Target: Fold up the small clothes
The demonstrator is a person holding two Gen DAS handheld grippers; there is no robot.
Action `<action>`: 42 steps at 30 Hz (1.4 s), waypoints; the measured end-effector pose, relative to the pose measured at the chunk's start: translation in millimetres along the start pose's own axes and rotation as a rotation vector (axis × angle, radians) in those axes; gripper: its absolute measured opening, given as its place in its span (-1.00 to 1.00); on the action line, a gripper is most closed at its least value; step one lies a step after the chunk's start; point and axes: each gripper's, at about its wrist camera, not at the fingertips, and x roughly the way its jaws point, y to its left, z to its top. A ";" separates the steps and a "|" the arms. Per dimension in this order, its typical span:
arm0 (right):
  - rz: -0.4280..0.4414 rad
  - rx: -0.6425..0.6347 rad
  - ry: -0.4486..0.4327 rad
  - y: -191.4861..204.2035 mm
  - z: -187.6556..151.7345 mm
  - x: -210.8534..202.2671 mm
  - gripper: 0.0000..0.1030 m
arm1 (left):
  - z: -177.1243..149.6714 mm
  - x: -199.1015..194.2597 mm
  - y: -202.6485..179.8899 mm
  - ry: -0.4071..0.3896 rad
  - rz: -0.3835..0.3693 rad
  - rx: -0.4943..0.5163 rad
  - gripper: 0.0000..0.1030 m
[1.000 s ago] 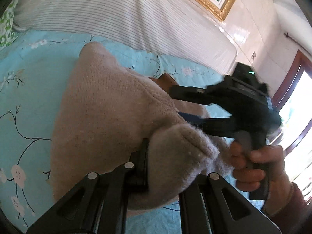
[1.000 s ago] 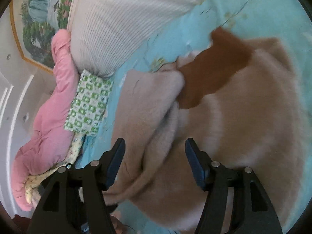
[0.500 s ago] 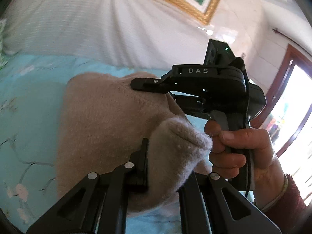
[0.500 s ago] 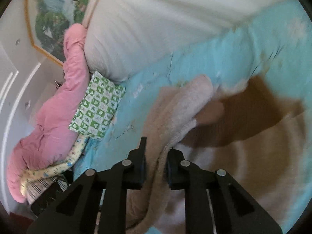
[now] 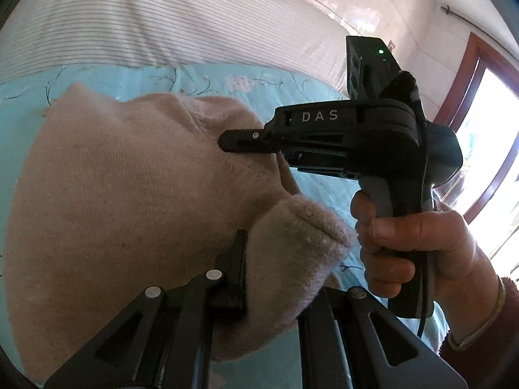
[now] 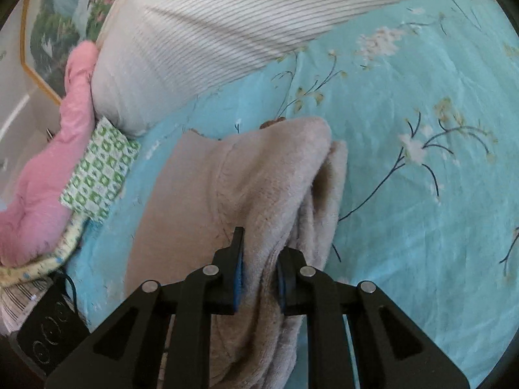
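A beige knitted sweater lies on the bed, over a light blue sheet printed with flowering branches. Both grippers hold it at once, and the cloth hangs bunched between them.

The left gripper has its jaws pressed onto a thick rolled edge of the sweater, a cuff or hem; the wool bulges out over the right-hand finger and hides most of it. From that pinch the sweater spreads away toward the far edge of the bed.

The right gripper has its jaws drawn close together, pinching a doubled fold of the same sweater between blue-lined fingers. The fold runs from the jaws toward the head of the bed, and its far end rests on the sheet. In the left wrist view this gripper shows from the side, its tip against the sweater, and a hand grips its handle.

A white striped quilt lies along the head edge of the bed. At the corner beside it sit a pink padded garment and a green-and-white patterned cloth, both apart from the sweater. A framed picture hangs on the wall behind them.
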 end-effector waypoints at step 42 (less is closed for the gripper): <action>0.022 0.143 0.001 -6.0 -35.7 -7.5 0.55 | 37.0 -29.1 176.4 0.175 -0.158 -0.334 0.65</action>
